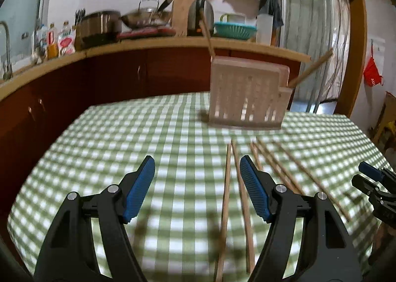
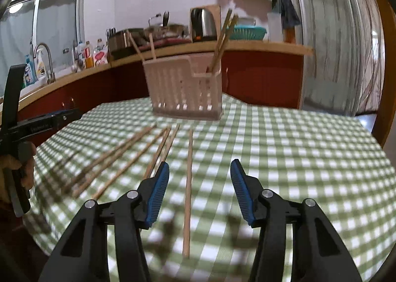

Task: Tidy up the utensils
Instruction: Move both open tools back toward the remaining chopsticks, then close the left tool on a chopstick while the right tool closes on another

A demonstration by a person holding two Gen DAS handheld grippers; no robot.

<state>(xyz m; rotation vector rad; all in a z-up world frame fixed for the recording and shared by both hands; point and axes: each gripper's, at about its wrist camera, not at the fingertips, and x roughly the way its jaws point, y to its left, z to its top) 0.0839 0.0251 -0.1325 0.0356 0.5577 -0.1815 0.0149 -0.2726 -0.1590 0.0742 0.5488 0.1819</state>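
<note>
Chopsticks (image 1: 226, 197) lie loose on the checked counter (image 1: 99, 158), toward its near edge, short of the pink holder (image 1: 247, 93) standing toward the far edge. Step in hand, by judgement: approach for pickup. Left hand-held gripper (image 1: 196, 189) is open over two sticks, holding nothing; right hand-held gripper (image 2: 199, 192) is open with one stick (image 2: 188, 183) between its jaws, ungripped. Next move calls for lowering and closing squarely. Holder already contains several upright chopsticks in both compartments.
</note>
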